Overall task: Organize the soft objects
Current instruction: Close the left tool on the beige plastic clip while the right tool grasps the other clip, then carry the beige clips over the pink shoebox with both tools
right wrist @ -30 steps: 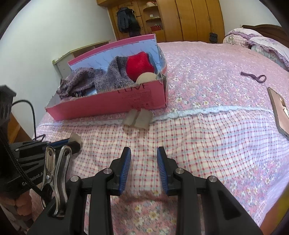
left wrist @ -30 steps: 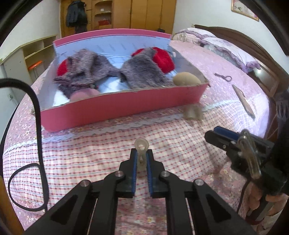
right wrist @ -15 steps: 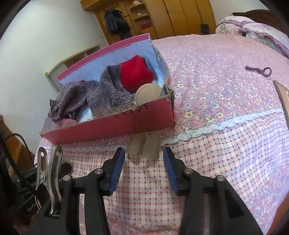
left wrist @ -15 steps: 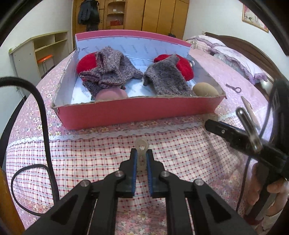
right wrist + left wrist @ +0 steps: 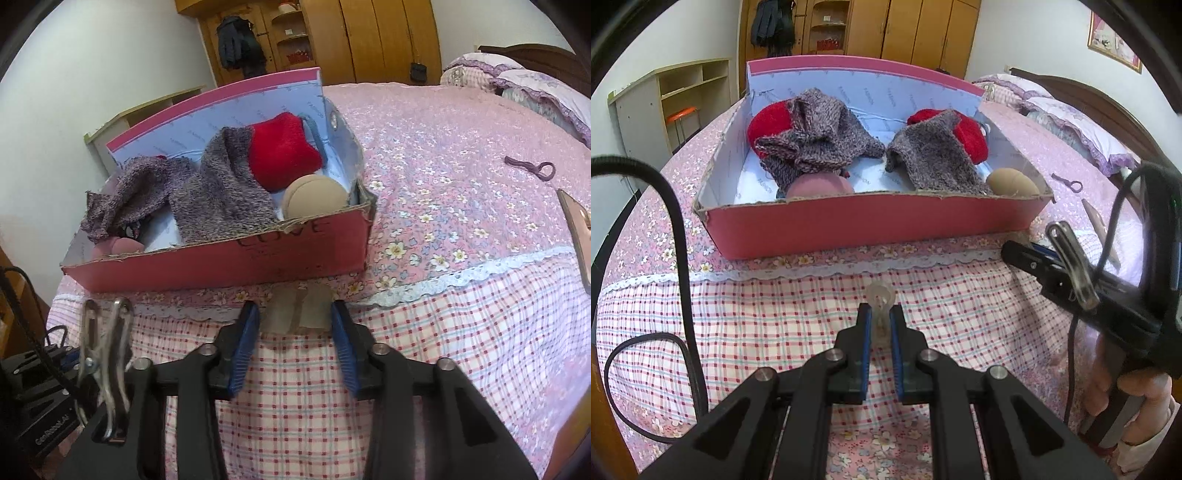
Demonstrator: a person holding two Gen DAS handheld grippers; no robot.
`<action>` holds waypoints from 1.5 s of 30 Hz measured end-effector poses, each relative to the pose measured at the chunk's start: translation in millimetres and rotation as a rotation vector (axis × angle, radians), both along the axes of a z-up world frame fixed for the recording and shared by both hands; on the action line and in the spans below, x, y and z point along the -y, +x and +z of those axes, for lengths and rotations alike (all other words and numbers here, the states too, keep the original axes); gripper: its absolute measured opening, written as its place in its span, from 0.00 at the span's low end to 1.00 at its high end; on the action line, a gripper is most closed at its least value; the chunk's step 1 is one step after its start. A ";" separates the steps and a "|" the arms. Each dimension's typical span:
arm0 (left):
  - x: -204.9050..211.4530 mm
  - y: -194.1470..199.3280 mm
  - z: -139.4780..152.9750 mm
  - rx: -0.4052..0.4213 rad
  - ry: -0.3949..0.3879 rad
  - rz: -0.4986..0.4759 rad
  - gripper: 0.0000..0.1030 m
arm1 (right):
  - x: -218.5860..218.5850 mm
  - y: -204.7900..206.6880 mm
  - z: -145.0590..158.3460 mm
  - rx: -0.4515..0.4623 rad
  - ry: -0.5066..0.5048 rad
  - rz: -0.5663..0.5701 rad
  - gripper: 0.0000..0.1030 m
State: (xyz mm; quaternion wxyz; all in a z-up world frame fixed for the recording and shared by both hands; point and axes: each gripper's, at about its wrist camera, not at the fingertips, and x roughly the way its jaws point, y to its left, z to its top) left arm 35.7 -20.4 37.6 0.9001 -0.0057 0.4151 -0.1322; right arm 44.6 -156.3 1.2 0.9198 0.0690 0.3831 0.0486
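Note:
A pink cardboard box stands on the bed with grey knitted pieces, red plush, a pink ball and a tan ball inside. My left gripper is shut on a small clear soft piece, held above the checked bedspread in front of the box. My right gripper is low by the box's front right corner. A translucent beige soft piece lies on the bed between its jaws, which are closing. A thin gap still shows at the left pad.
A black cable loops over the bed at the left. A dark hair tie and a flat brown object lie to the right. Pillows and a wooden headboard are at the far right, a shelf unit beyond the bed's left side.
My right gripper has moved forward to the box, so the beige piece now lies between its jaws, which stand wider than a second ago. The left gripper keeps its grip and has shifted sideways.

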 end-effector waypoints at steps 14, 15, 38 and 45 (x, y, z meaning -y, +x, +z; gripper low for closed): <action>-3.3 -6.1 8.4 0.009 -0.016 0.001 0.10 | 8.7 -18.2 10.5 0.040 0.007 0.027 0.15; -3.9 -6.8 9.2 0.010 -0.019 0.001 0.10 | 9.0 -20.3 11.7 0.042 0.014 0.029 0.15; -12.1 -26.3 36.3 0.061 -0.053 0.001 0.10 | -10.2 -55.4 36.0 0.090 0.045 0.118 0.15; -13.7 -30.5 45.3 0.082 -0.057 0.004 0.10 | -14.5 -59.8 43.6 0.109 0.043 0.137 0.15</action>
